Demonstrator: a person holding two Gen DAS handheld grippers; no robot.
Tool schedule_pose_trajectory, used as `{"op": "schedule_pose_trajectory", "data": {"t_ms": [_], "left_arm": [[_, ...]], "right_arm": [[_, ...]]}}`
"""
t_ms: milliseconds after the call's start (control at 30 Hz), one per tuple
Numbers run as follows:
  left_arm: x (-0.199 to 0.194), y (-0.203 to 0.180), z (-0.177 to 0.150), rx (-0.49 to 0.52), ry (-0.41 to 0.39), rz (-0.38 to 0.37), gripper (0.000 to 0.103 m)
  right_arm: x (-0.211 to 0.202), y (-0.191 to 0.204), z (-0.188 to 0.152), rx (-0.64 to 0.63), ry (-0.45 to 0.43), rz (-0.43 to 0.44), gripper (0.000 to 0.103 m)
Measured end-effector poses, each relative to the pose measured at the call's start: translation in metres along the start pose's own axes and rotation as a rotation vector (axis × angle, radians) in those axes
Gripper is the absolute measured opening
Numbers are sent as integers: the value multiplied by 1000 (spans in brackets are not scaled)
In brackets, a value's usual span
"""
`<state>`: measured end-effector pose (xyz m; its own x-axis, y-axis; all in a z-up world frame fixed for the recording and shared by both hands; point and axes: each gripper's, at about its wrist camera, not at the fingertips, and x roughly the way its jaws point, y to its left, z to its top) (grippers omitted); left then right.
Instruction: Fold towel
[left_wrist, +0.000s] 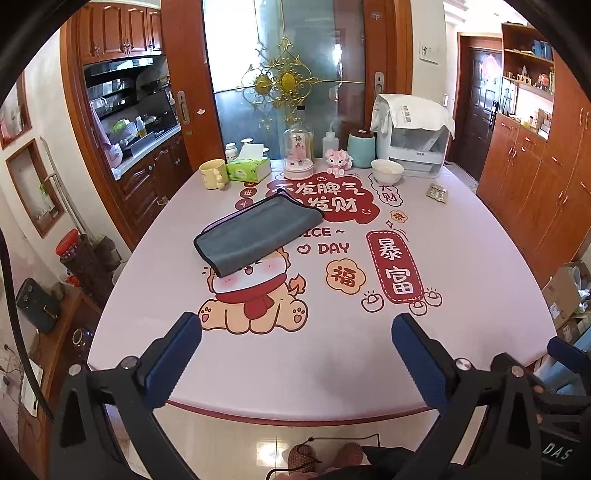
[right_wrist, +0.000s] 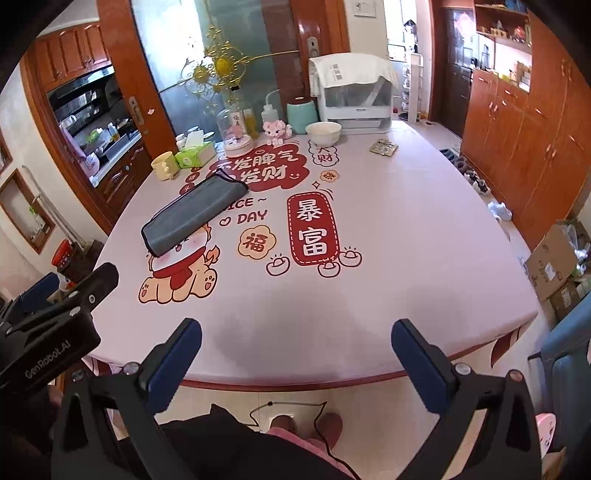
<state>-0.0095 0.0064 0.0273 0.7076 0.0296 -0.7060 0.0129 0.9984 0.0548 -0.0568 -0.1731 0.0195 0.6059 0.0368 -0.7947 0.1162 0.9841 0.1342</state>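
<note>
A grey towel (left_wrist: 256, 233) with dark trim lies folded into a rectangle on the pink printed table (left_wrist: 332, 350), left of centre; it also shows in the right wrist view (right_wrist: 194, 216). My left gripper (left_wrist: 295, 328) is open and empty, held above the table's near edge, well short of the towel. My right gripper (right_wrist: 295, 334) is open and empty, also over the near edge, to the right of the towel. The left gripper's body shows at the left of the right wrist view (right_wrist: 48, 332).
At the table's far end stand a yellow mug (left_wrist: 212, 173), a green tissue box (left_wrist: 248, 168), a glass dome (left_wrist: 298, 153), a pink toy (left_wrist: 338, 160), a white bowl (left_wrist: 387, 171), a teal jar (left_wrist: 360, 149) and a white appliance (left_wrist: 413, 140). A blister pack (left_wrist: 437, 192) lies right. Cabinets flank both sides.
</note>
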Motion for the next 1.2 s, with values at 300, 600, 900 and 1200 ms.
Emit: {"op": "schedule_pose_trajectory", "data": {"t_ms": [300,600,900,1200], "left_arm": [[-3,-3,-3,12,-7,8,102],[-2,-2,-4,12,-10,13,102],[-1,-2,-2,14,-11,-1,102],[3,-1,1,18,-3,-20,102]], "right_arm": [[-2,-6,-2,17,-8,-22,103],[-2,-5,-3,8,-8,-31,103],[-2,1,-1,-1,-4,-45,103],[2,5,0,-7,14,-58,103]]}}
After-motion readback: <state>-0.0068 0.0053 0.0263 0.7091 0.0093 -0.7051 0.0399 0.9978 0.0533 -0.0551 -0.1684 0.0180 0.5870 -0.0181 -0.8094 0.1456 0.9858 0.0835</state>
